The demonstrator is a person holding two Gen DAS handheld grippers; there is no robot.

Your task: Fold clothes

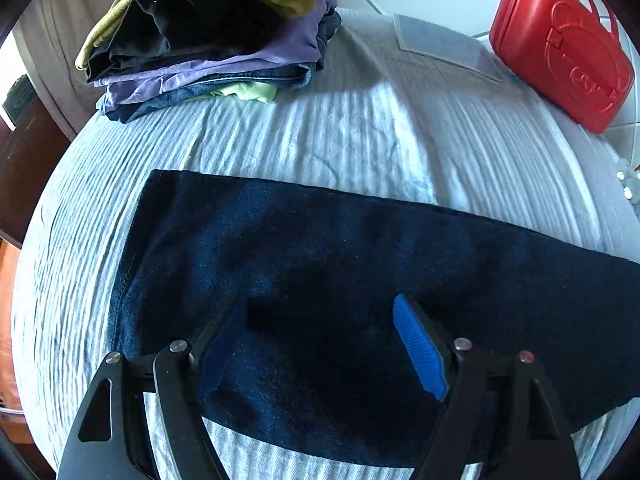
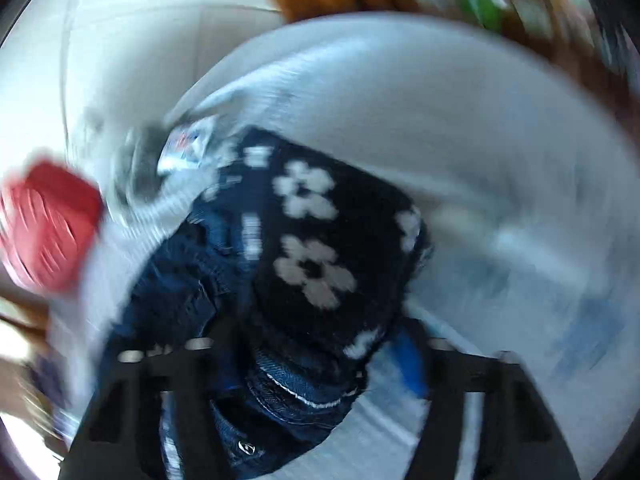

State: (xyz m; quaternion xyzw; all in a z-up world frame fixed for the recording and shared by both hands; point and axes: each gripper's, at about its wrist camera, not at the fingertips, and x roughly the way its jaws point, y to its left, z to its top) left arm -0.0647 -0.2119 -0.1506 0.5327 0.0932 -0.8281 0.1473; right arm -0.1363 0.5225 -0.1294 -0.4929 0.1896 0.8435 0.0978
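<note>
On the pale ribbed bedspread (image 1: 340, 132), dark jeans (image 1: 320, 264) lie flat across the near side. Over them the left gripper (image 1: 320, 344) hovers with its blue-padded fingers (image 1: 420, 348) spread wide, clasping nothing. A pile of folded clothes (image 1: 208, 40) sits at the far left corner, a red case (image 1: 560, 48) at the far right edge. The right wrist view is blurred: the right gripper (image 2: 316, 364) straddles the waistband beside a flowered dark garment (image 2: 320, 240); whether it grips I cannot tell.
</note>
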